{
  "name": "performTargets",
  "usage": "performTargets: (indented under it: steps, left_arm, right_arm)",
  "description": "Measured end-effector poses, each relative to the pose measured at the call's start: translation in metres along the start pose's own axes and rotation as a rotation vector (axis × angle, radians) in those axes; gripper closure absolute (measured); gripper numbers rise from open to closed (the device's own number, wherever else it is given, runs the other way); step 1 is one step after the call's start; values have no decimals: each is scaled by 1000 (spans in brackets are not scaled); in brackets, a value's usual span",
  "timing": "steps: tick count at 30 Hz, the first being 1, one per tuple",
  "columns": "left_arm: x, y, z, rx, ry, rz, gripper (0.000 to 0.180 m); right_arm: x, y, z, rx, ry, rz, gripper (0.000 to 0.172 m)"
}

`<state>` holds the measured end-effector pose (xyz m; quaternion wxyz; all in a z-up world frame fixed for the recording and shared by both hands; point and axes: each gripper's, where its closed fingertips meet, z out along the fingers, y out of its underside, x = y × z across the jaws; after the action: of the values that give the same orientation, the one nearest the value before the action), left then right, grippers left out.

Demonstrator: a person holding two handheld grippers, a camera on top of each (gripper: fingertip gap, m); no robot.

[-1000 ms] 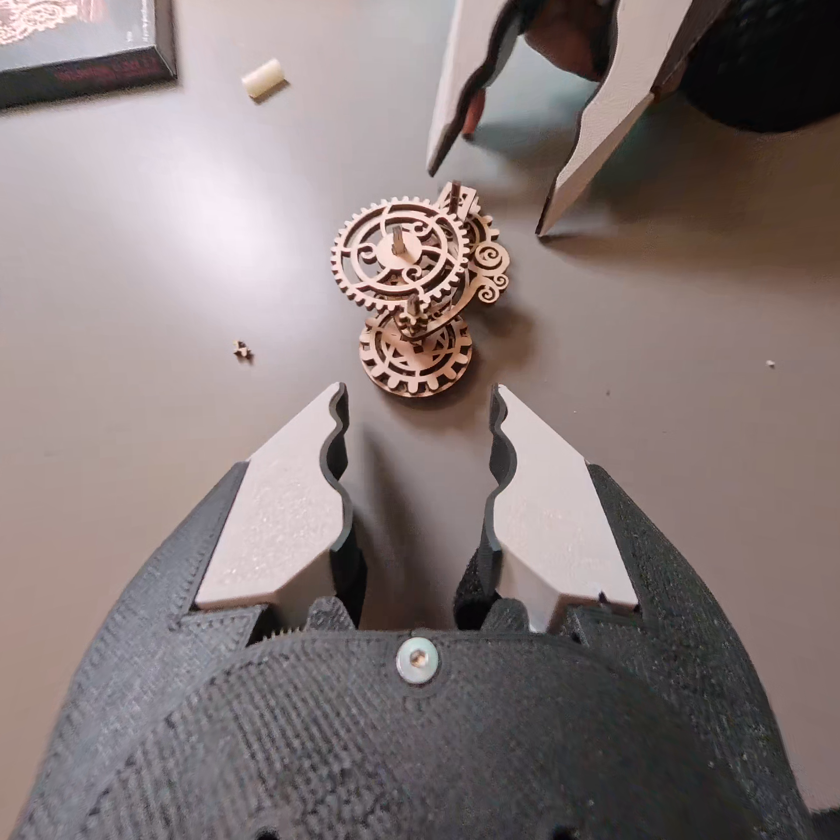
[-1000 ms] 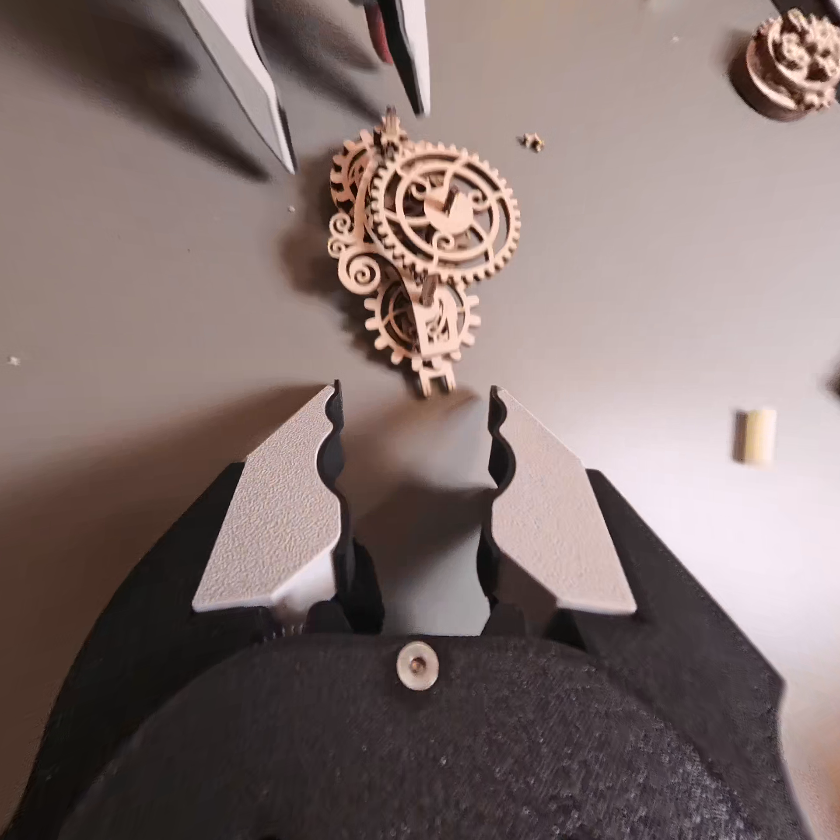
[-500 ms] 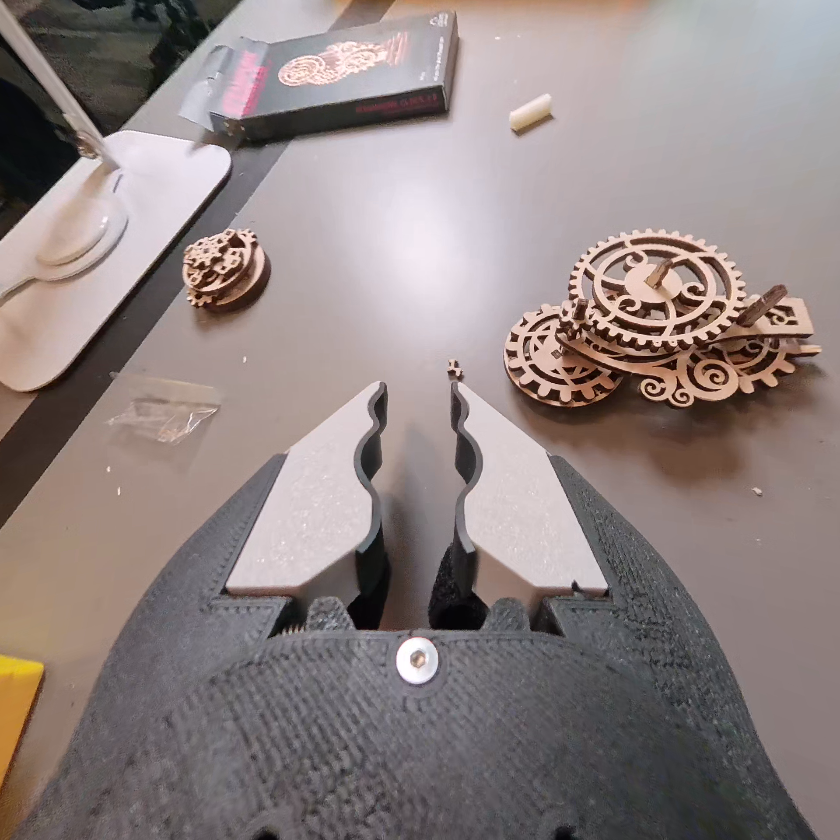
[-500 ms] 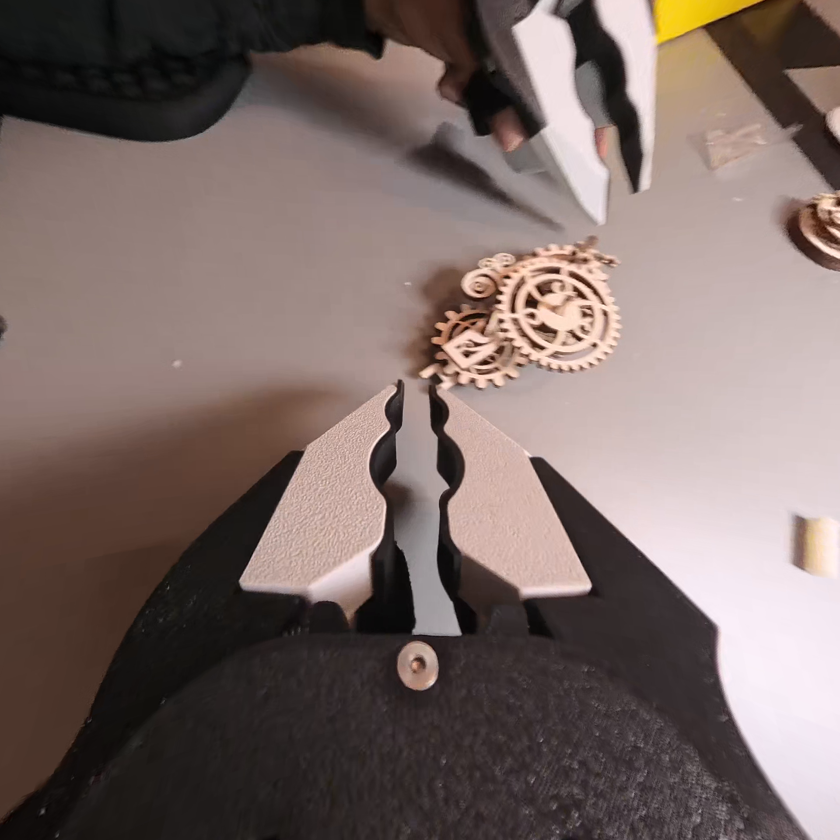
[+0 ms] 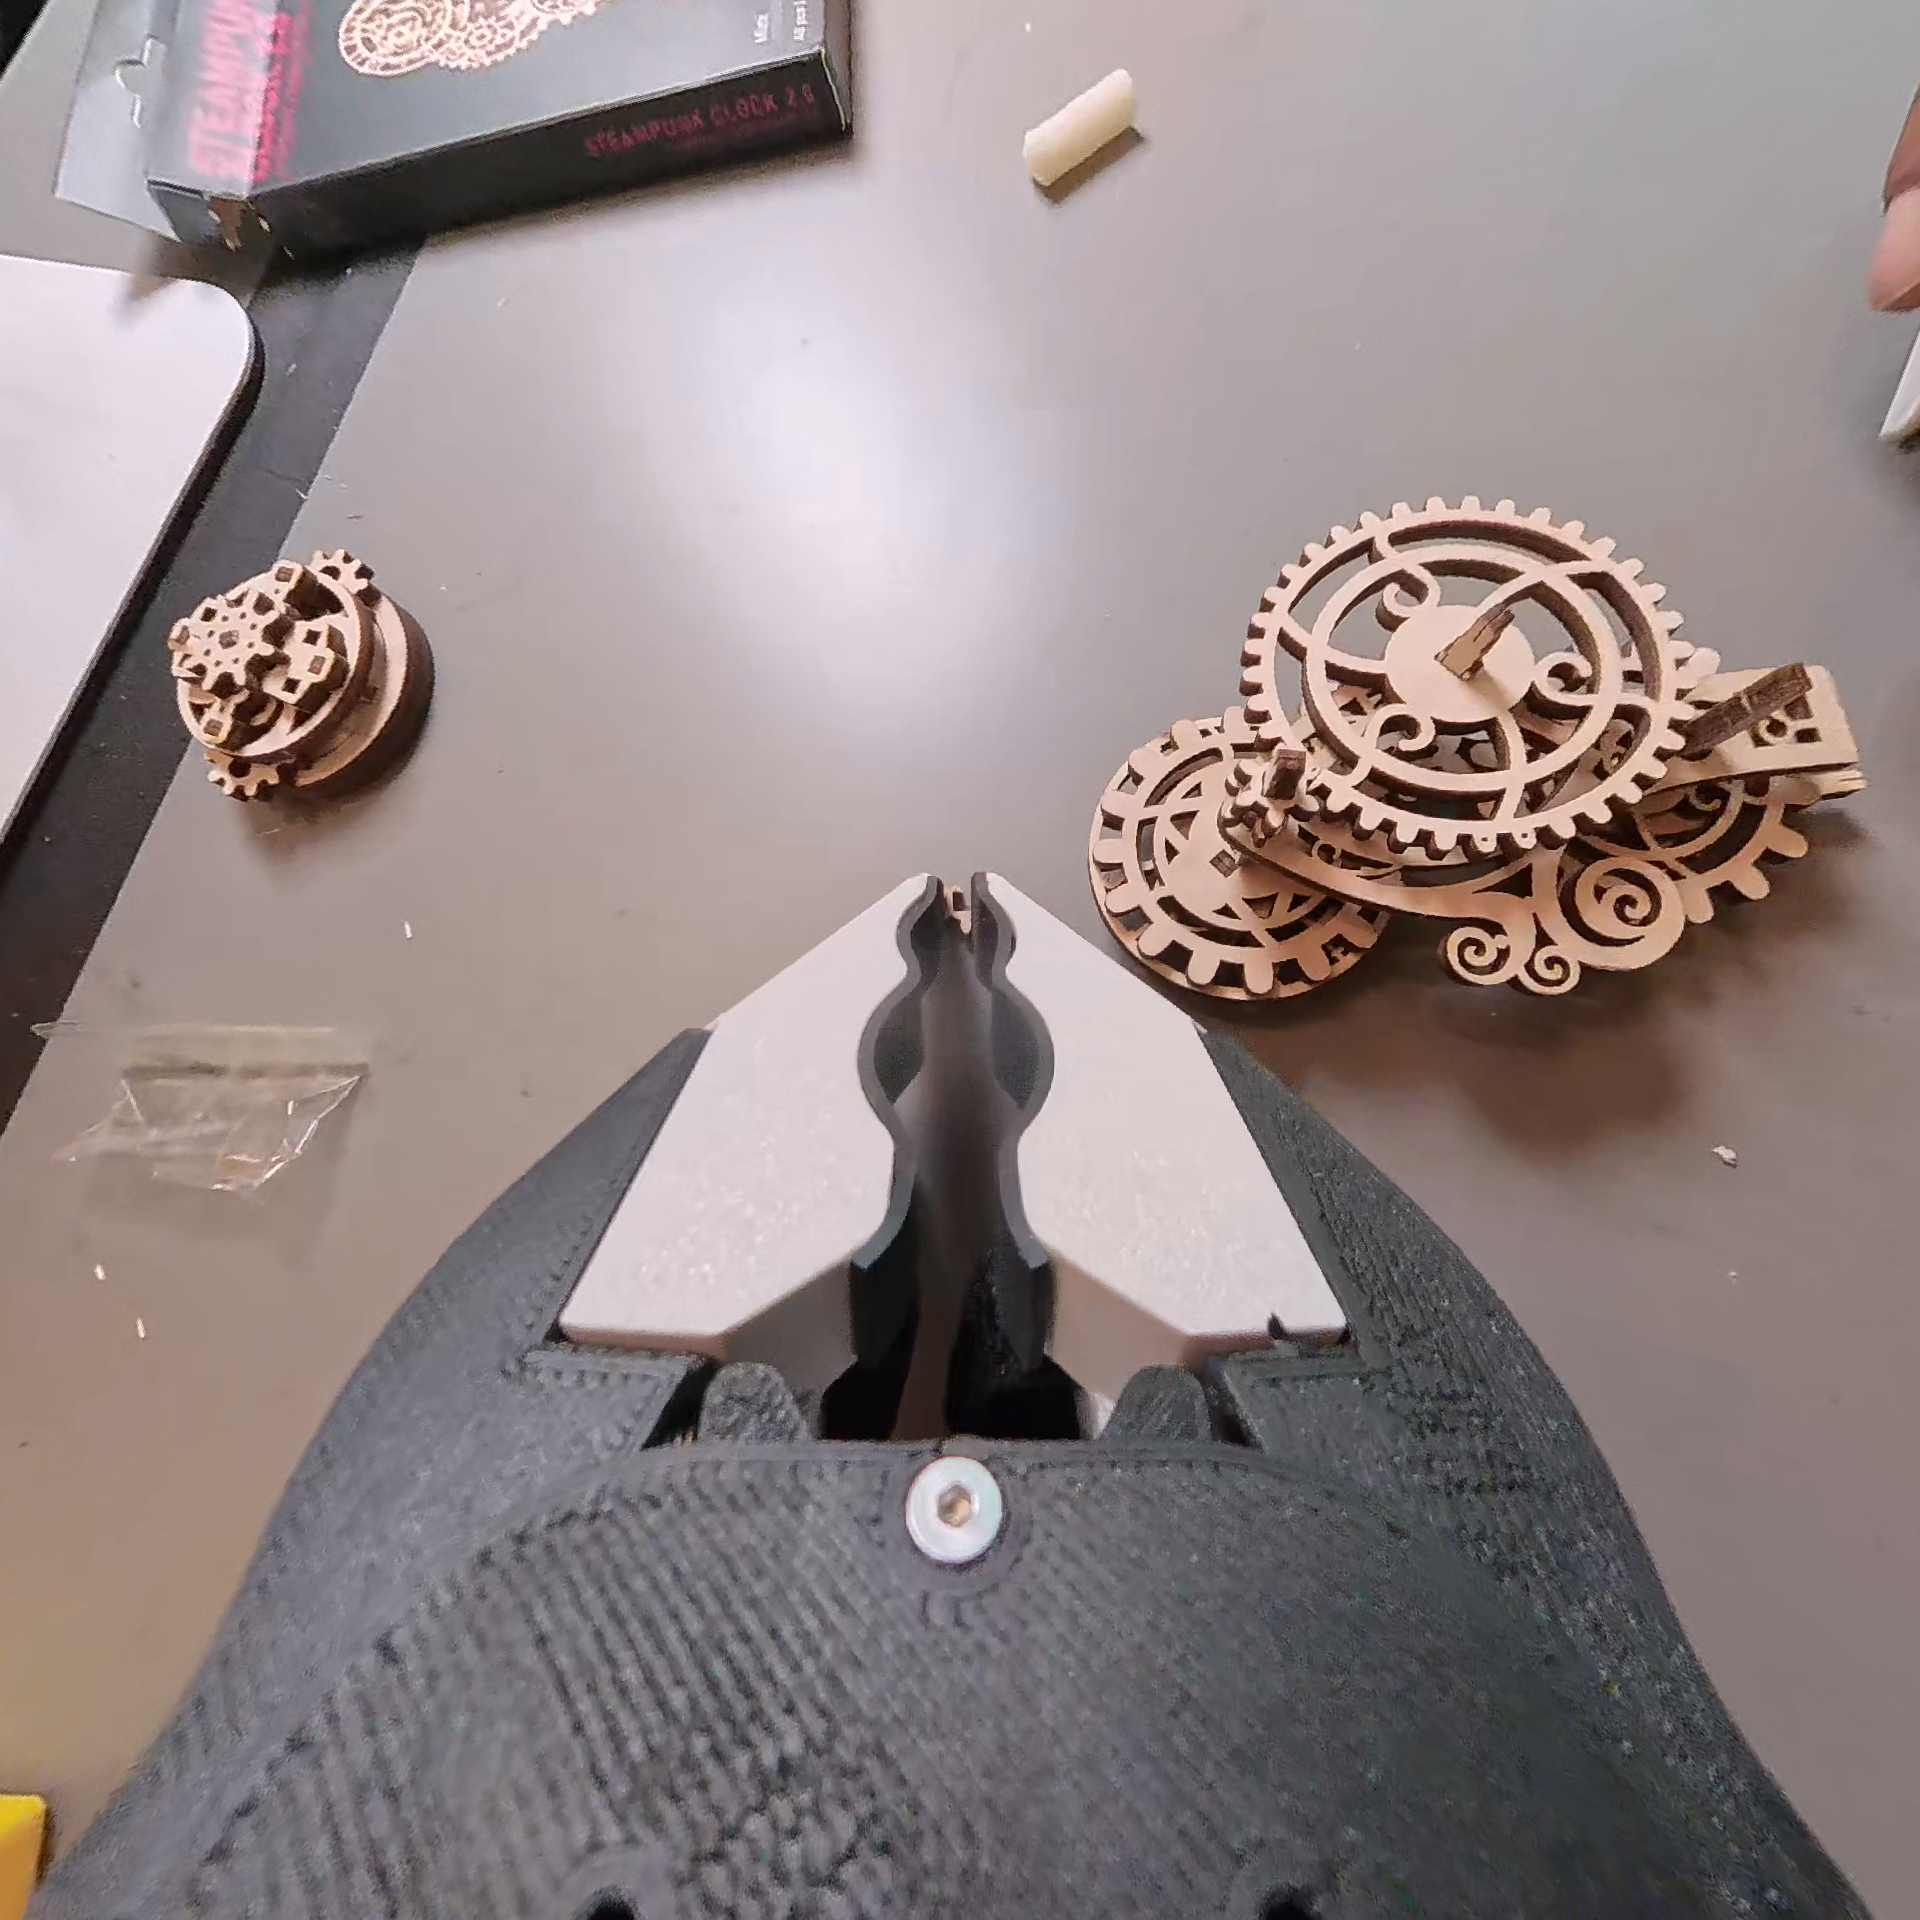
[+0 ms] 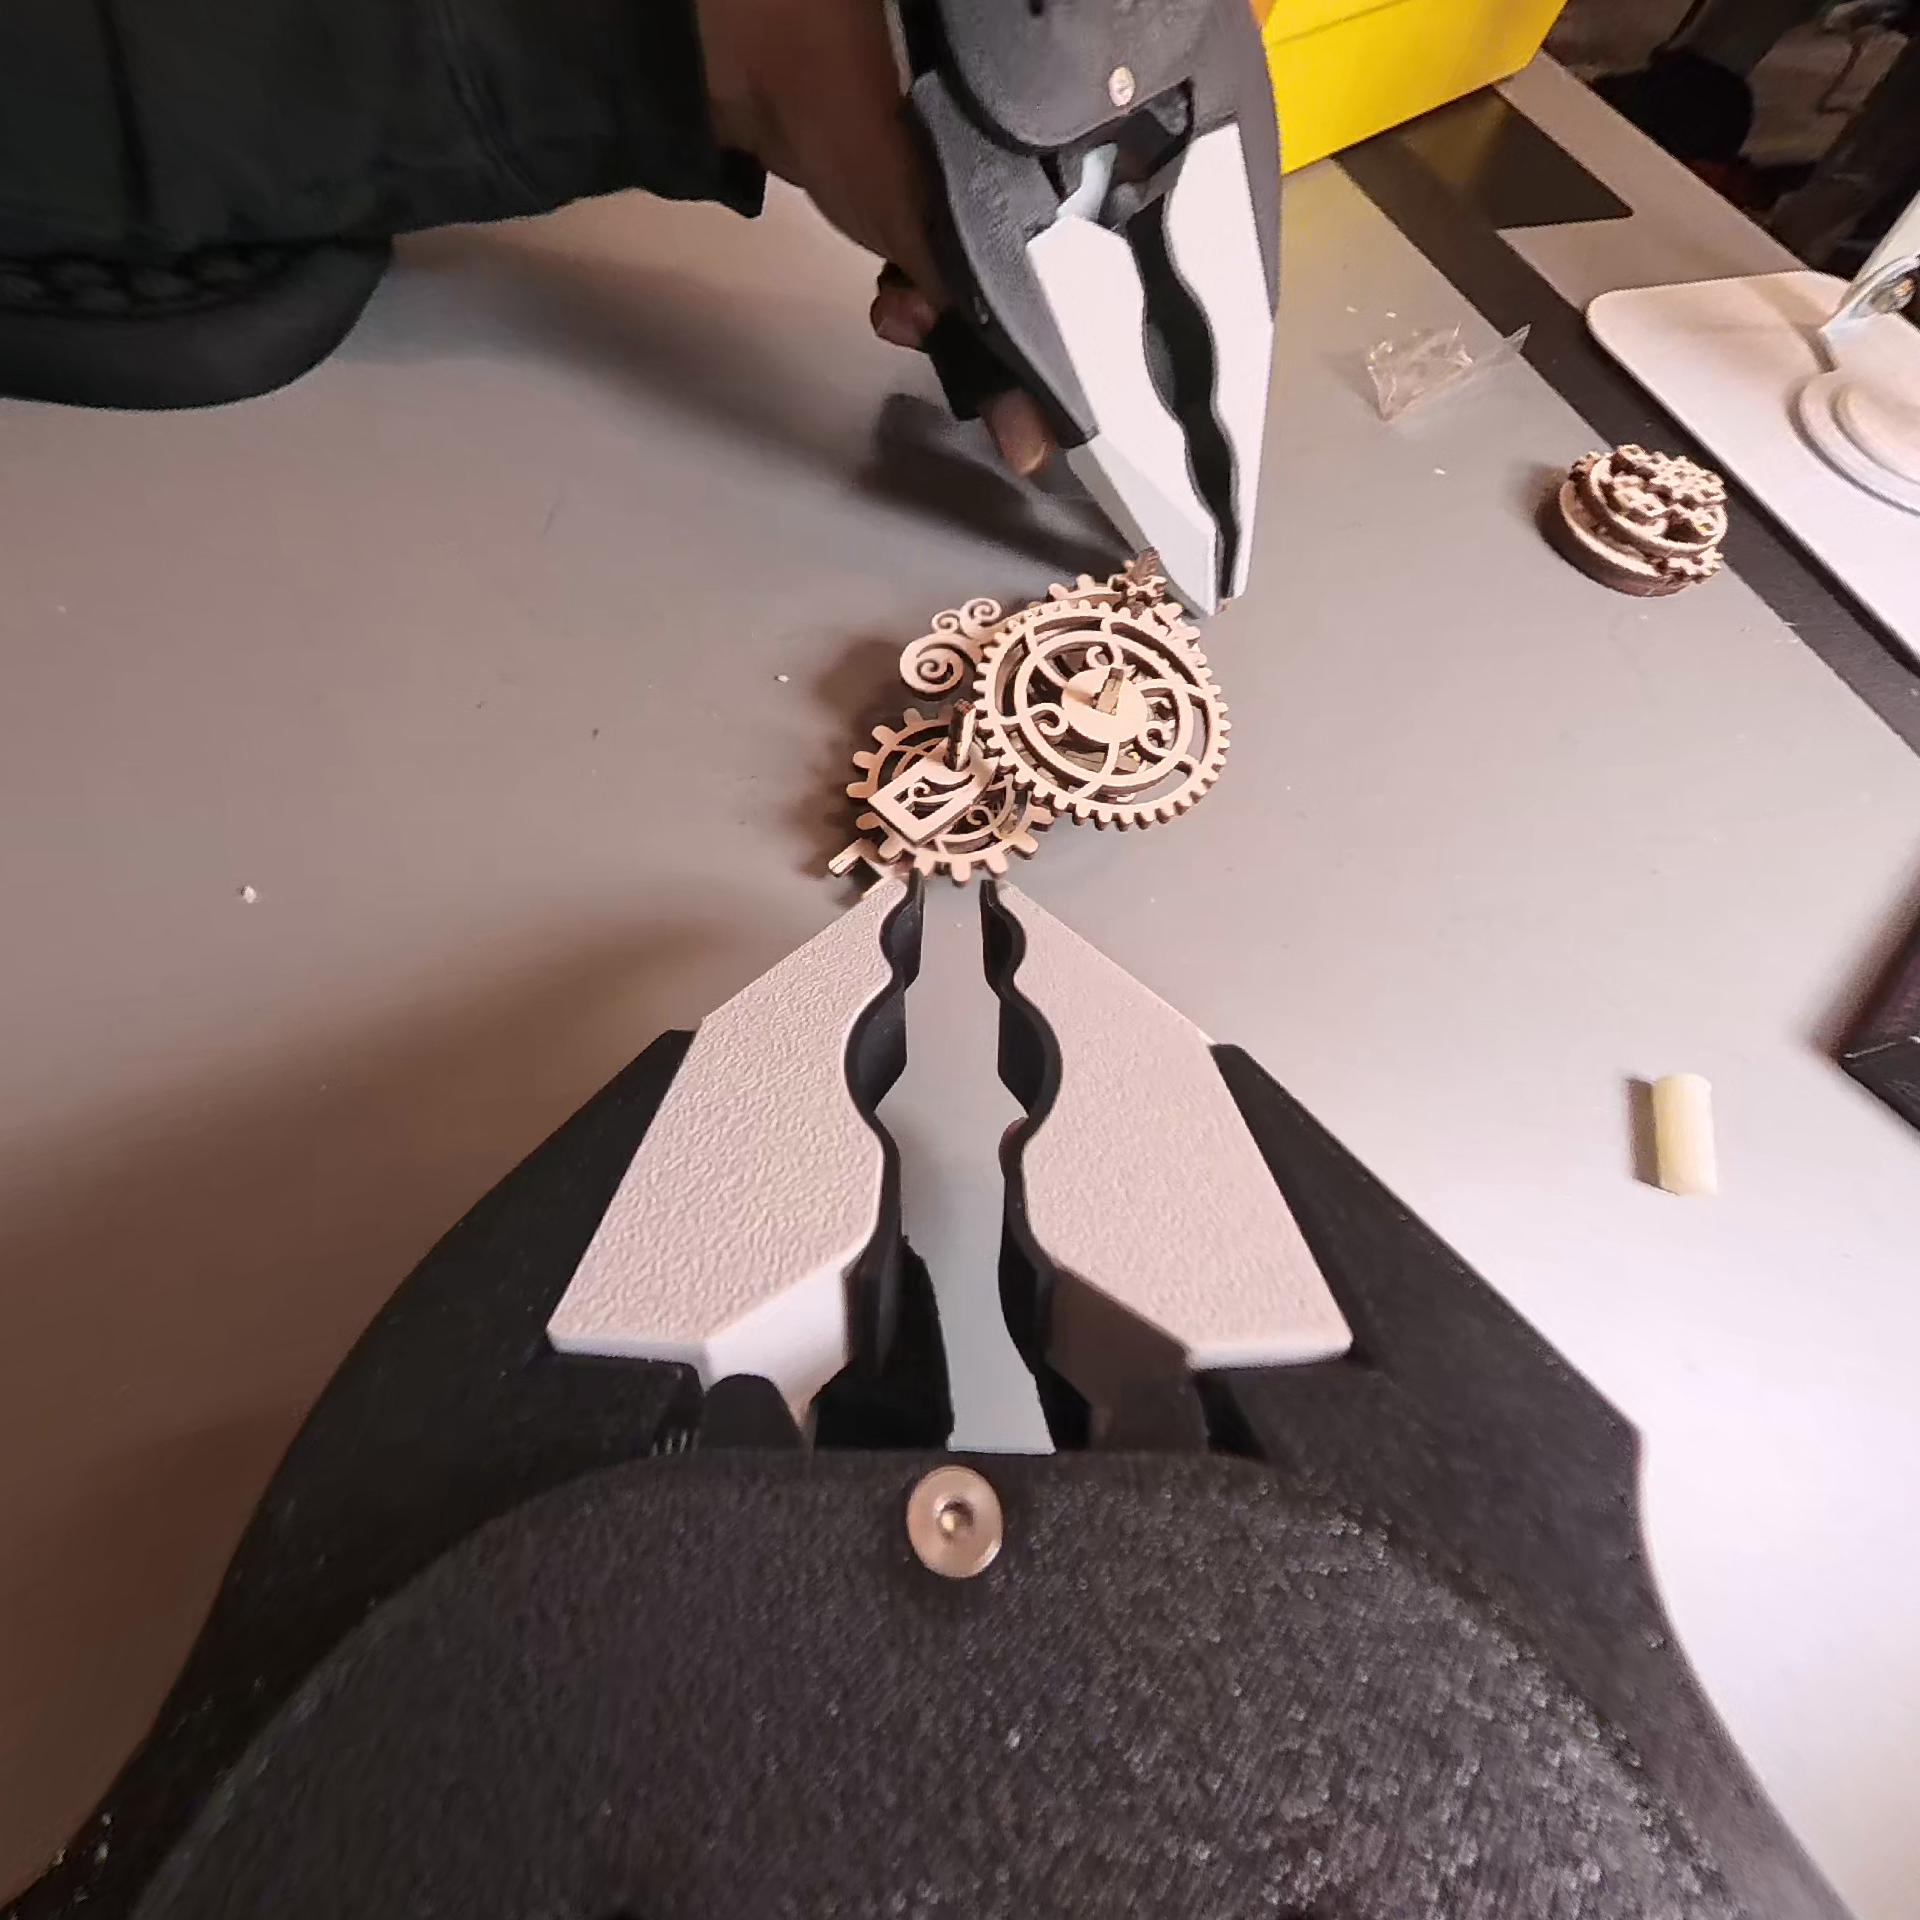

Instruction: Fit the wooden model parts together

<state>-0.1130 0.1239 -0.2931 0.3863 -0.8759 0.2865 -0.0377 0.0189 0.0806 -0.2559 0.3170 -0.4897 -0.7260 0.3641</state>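
Note:
The wooden gear model (image 5: 1455, 748) lies flat on the grey table (image 5: 831, 468), right of my left gripper (image 5: 956, 902). The left gripper is shut on a tiny wooden piece (image 5: 954, 906) pinched at its very tips, just left of the model's small gear. In the right wrist view the model (image 6: 1049, 748) lies straight ahead. My right gripper (image 6: 948, 896) stands with a narrow gap and nothing between its pads, its tips just short of the small gear. The left gripper (image 6: 1210, 582) shows there too, tips down at the model's far edge.
A small round wooden gear stack (image 5: 296, 691) sits at the left, also seen in the right wrist view (image 6: 1636, 520). A black box (image 5: 468, 114), a white cylinder (image 5: 1081, 125), a clear plastic bag (image 5: 208, 1101) and a white lamp base (image 5: 94, 416) lie around. A yellow box (image 6: 1403, 73) stands behind. Spacing between my two grippers at the tips: around 15 centimeters. My left gripper is the nearer one to the small round wooden gear stack (image 5: 296, 691): about 15 centimeters, against 25 centimeters. It is also in sight in the right wrist view (image 6: 1616, 490).
My left gripper has moved forward and closed on the tiny wooden piece that lay on the table ahead of its tips. My right gripper has kept its narrow gap and come closer to the model.

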Motion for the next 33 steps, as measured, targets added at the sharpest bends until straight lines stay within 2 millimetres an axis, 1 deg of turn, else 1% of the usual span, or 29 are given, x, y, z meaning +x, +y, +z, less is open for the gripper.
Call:
performTargets:
  steps: [4,6,7,8,11,12,14,15,17,19,20,21,23,24,28,33]
  left_arm:
    - [-3,1,-2,9,-29,0,180]
    - [-4,-6,-7,55,-36,-12,180]
    - [0,-17,-12,103,-29,-7,180]
    - [7,-32,-18,170,-18,18,180]
    - [40,-84,-41,372,-8,165,180]
    - [53,-97,-47,418,-11,218,180]
    - [79,-121,-58,500,-20,321,180]
    - [90,-130,-63,534,-26,367,180]
    - [104,-142,-71,583,-48,435,180]
    - [113,-148,-76,612,-45,454,180]
    - [118,-150,-78,629,-25,448,180]
    - [122,-151,-80,643,6,433,180]
    - [131,-152,-83,670,74,401,180]
    - [134,-152,-84,680,107,381,180]
    - [135,-152,-90,708,230,259,180]
    - [138,-147,-94,708,457,56,180]
  right_arm:
    - [13,-9,-7,48,70,3,163]
    - [30,-15,-14,81,162,13,163]
    - [38,-19,-20,107,209,18,163]
    - [44,-24,-25,139,239,23,162]
    - [54,-39,-40,254,267,89,161]
    - [53,-43,-43,290,241,133,161]
    - [46,-49,-43,346,141,238,155]
    - [43,-52,-44,372,89,289,153]
    - [37,-58,-46,423,-4,374,149]
    - [26,-66,-51,472,-123,405,147]
    - [19,-70,-53,491,-163,386,144]
    - [14,-73,-54,498,-168,345,144]
    - [5,-77,-55,507,-136,224,145]
    - [3,-79,-56,517,-116,181,149]
    - [-3,-84,-60,533,-56,59,162]
    - [-9,-85,-58,526,-25,-14,166]
